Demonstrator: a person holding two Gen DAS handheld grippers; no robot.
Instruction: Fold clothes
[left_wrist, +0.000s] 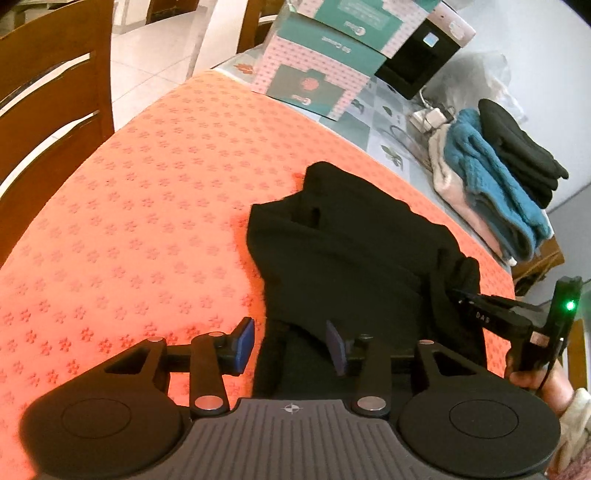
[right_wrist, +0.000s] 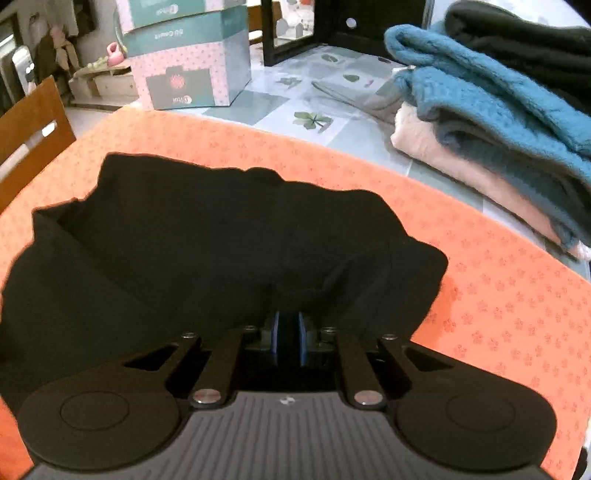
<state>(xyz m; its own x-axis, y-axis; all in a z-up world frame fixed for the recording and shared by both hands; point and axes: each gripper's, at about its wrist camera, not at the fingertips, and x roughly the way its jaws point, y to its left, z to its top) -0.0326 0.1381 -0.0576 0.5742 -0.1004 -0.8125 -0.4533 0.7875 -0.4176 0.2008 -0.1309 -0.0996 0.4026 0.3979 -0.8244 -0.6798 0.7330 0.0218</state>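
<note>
- Your black garment (right_wrist: 207, 251) is the nearest big thing, bunched and partly doubled over on the orange mat (left_wrist: 129, 206). It fills the middle of the right wrist view and sits at about 3 o'clock of centre in the left one.
- Orange mat next: it has a small flower print and covers the near part of the table, with wooden chairs (left_wrist: 51, 92) past its 9 o'clock edge.
- At 1 to 2 o'clock you have a stack of folded clothes (right_wrist: 491, 110): pale pink at the bottom, blue knit in the middle, black on top, resting on a leaf-print cloth beyond the mat.
- At 11 to 12 o'clock stand pink-and-teal boxes (right_wrist: 188, 62). Their printing is upside down and too blurred to read.
- Your right gripper (right_wrist: 288, 336) has its blue pads pressed together on a fold of the garment at the near hem. From the left view its side reads "DAS" as best I can tell.
- Your left gripper (left_wrist: 291, 347) has its pads spread apart, straddling the garment's near edge without pinching it.
- Handling, as a judgement: the cloth looks soft, light and limp, so it will sag and slide on itself. Take it at the hem corners, both layers together.
</note>
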